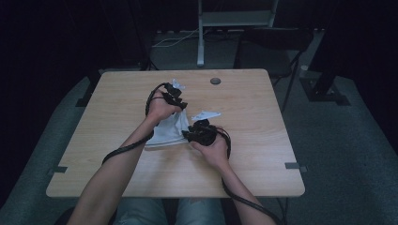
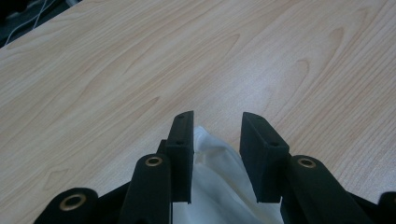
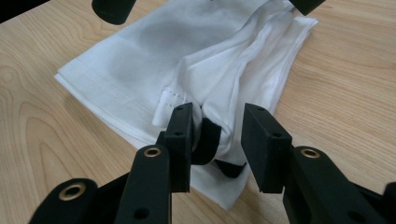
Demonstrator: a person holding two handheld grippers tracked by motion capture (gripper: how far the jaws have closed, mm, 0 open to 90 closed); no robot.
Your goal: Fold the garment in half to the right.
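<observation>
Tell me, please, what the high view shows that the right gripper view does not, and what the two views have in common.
The high view alone shows the whole wooden table, the person's forearms, both grippers at the cloth, a small round dark thing near the far edge, and a chair beyond.

The right gripper view alone shows the cloth's stitched hem, its folded layers, and the right gripper with jaws apart, a bunched fold between them.

Both show the white cloth lying on the table.

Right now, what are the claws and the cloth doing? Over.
Left claw open, cloth edge between its jaws. Right claw open, cloth bunched between, no squeeze visible. Cloth folded on table. Nothing in the way.
</observation>
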